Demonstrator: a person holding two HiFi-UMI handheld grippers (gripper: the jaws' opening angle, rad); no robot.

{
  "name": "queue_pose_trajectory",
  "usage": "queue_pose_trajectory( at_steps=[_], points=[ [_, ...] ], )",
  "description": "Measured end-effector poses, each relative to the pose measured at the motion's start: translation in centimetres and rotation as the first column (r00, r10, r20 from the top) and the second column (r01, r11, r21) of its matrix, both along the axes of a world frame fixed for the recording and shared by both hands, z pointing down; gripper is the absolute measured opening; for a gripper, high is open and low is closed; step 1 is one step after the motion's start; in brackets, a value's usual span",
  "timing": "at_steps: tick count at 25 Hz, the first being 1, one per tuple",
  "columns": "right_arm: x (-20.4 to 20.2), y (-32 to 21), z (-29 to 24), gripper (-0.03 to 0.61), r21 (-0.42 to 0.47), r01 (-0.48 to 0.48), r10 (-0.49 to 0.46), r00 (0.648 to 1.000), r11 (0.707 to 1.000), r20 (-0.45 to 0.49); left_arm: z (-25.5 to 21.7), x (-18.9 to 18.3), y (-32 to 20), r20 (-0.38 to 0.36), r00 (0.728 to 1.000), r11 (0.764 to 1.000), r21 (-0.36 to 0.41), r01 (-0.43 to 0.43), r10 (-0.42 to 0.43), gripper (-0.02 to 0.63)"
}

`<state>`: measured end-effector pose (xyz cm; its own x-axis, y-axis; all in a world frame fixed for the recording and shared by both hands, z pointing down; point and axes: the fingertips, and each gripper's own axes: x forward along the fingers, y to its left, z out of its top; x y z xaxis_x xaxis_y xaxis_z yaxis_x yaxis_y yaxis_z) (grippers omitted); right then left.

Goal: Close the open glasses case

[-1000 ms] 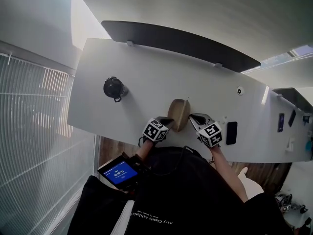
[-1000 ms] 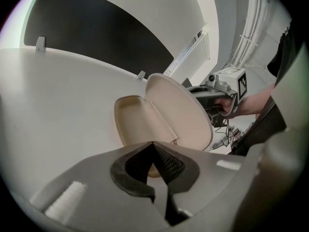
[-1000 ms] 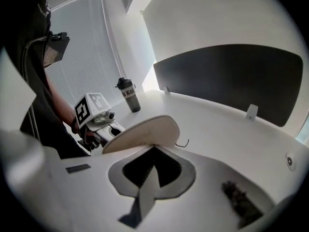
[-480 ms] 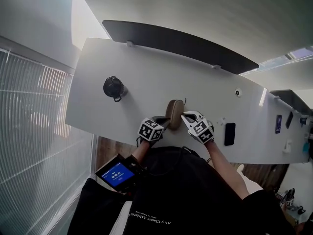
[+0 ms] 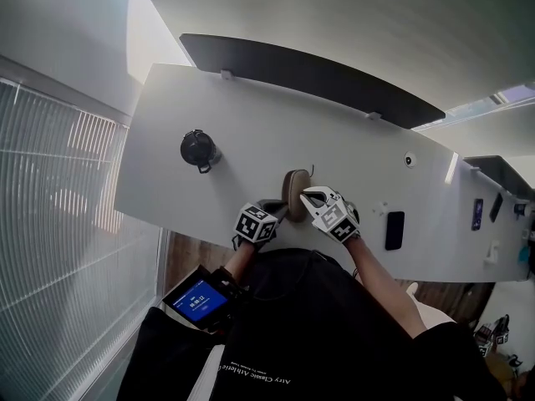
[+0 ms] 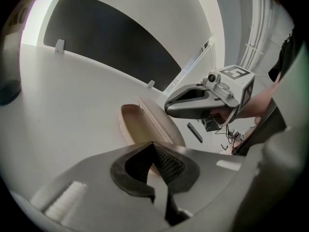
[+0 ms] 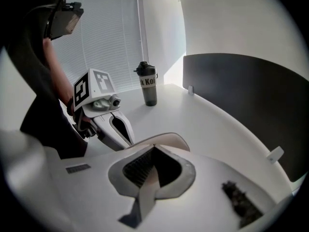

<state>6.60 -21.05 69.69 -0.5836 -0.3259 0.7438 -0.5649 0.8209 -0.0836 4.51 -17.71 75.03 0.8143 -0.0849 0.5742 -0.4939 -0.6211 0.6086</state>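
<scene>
A tan oval glasses case (image 5: 293, 193) lies near the near edge of the long white desk (image 5: 251, 124), about midway along it. Its lid is partly raised, and the left gripper view shows the hollow inside. The left gripper (image 5: 282, 208) sits at the case's near left end with its jaws together and nothing between them. The right gripper (image 5: 307, 195) reaches in from the right, its jaws likewise closed and empty, with the tips just beside the lid's curved outer face; I cannot tell whether they touch it. A dark lidded bottle (image 5: 197, 149) stands well off to the left, and a flat black phone (image 5: 394, 229) lies to the right. A black divider panel (image 5: 318, 69) runs along the far edge.
</scene>
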Motion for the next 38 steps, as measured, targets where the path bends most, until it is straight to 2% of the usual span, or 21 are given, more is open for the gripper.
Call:
queue_pose_trajectory(
  at_steps=[6, 8, 11, 15, 19, 24, 27, 34, 38],
  points=[
    [-1.6, -0.3, 1.1, 0.008, -0.039, 0.024, -0.024, 1.0, 0.999, 0.003, -1.2, -1.4, -0.7, -0.018, 0.999, 0.999, 0.013, 0.041, -0.041, 0.009],
    [-2.1, -0.5, 1.5, 0.008, -0.031, 0.04, -0.041, 0.999, 0.999, -0.014, -2.0, -0.8, -0.8, -0.033, 0.999, 0.999, 0.026, 0.028, -0.028, 0.009],
    [-2.7, -0.5, 1.8, 0.008, -0.068, -0.004, 0.005, 1.0, 0.998, 0.013, -2.3, 0.6, -0.6, -0.042, 0.999, 1.0, 0.027, -0.004, 0.005, 0.009],
    [-2.5, -0.5, 1.7, 0.008, -0.097, -0.039, 0.046, 0.997, 0.994, 0.064, -2.1, 1.4, -0.5, -0.054, 0.999, 1.0, 0.014, 0.003, -0.002, 0.008],
    [-2.1, -0.6, 1.6, 0.008, -0.153, -0.098, 0.114, 0.988, 0.983, 0.101, -2.1, 1.5, -0.4, -0.019, 1.0, 0.999, 0.05, -0.019, 0.02, 0.008],
    [-2.0, 0.4, 0.3, 0.008, -0.103, -0.067, 0.075, 0.994, 0.992, 0.078, -2.1, 1.4, -0.5, 0.004, 1.0, 0.997, 0.074, -0.014, 0.014, 0.008],
    [-1.7, 1.8, 1.3, 0.008, -0.09, -0.05, 0.053, 0.998, 0.995, 0.037, -2.2, 1.2, -0.4, 0.011, 1.0, 0.996, 0.087, -0.016, 0.015, 0.008],
    [-1.4, 1.7, 1.6, 0.008, -0.098, -0.091, 0.097, 0.993, 0.991, 0.06, -1.9, 1.3, -0.5, 0.032, 0.999, 0.995, 0.096, -0.033, 0.03, 0.008],
    [-1.4, 2.2, 1.8, 0.008, -0.133, -0.098, 0.105, 0.993, 0.986, 0.051, -1.7, 1.4, -0.2, 0.092, 0.994, 0.989, 0.129, -0.073, 0.061, 0.008]
  ],
)
